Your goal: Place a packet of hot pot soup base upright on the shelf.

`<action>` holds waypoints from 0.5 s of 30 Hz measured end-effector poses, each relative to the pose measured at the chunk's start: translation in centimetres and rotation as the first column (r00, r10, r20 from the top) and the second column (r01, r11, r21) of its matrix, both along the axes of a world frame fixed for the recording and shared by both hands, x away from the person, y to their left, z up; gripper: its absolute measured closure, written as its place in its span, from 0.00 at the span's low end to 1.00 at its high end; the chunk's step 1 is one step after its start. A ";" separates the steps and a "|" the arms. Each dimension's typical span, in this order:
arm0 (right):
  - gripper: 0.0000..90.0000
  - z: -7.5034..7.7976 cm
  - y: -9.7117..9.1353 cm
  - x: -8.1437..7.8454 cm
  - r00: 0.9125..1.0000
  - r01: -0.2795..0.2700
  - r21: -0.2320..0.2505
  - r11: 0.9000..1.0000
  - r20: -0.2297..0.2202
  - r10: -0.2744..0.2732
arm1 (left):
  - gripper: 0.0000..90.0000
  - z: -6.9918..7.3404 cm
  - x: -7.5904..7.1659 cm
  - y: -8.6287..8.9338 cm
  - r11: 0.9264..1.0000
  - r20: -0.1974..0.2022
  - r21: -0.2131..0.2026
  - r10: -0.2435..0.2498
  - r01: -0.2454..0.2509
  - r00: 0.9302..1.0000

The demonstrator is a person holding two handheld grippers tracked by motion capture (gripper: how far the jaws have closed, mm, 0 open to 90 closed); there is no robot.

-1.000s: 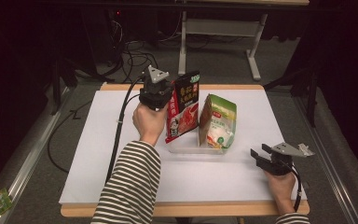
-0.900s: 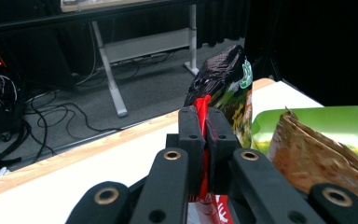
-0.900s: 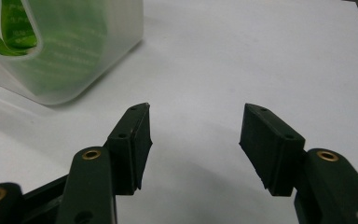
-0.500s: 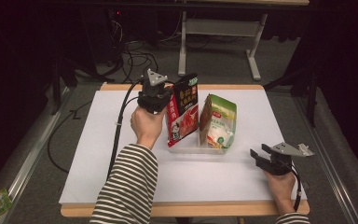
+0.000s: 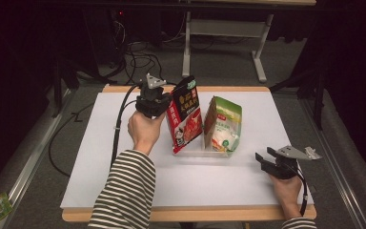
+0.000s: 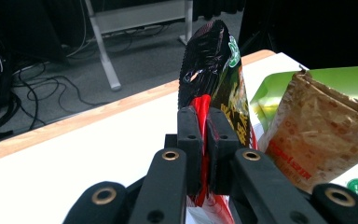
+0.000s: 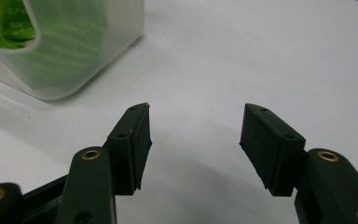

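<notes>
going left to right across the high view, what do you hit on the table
left claw shut on the red and black pouch → green and brown pouch → right claw, open, resting near the table's right edge

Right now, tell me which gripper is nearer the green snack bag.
Left. The left gripper grips the red-and-black bag just beside the green snack bag; the right gripper rests open, apart, on the table nearer the person.

Bright white table [image 5: 124,143], dark surroundings, soft shadows, close claw views slightly blurred.
</notes>
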State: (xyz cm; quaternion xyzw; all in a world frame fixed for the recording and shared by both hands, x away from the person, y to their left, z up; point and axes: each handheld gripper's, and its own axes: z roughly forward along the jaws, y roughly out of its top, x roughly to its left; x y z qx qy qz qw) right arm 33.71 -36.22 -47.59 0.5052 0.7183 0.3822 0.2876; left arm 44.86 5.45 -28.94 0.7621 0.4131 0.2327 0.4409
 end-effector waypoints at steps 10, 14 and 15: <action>0.48 0.0 0.1 0.0 1.000 0.002 0.001 1.000 -0.002 -0.002 | 0.95 0.1 -0.3 0.3 0.999 -0.018 0.026 -0.021 0.022 1.000; 0.48 0.0 0.1 0.0 1.000 -0.001 0.002 1.000 -0.001 0.001 | 0.95 0.0 0.1 0.7 0.999 -0.052 0.028 -0.022 0.023 0.998; 0.48 0.0 0.1 0.0 1.000 -0.001 0.002 1.000 -0.001 0.001 | 0.95 0.0 0.3 0.8 0.999 -0.060 0.029 -0.021 0.023 0.998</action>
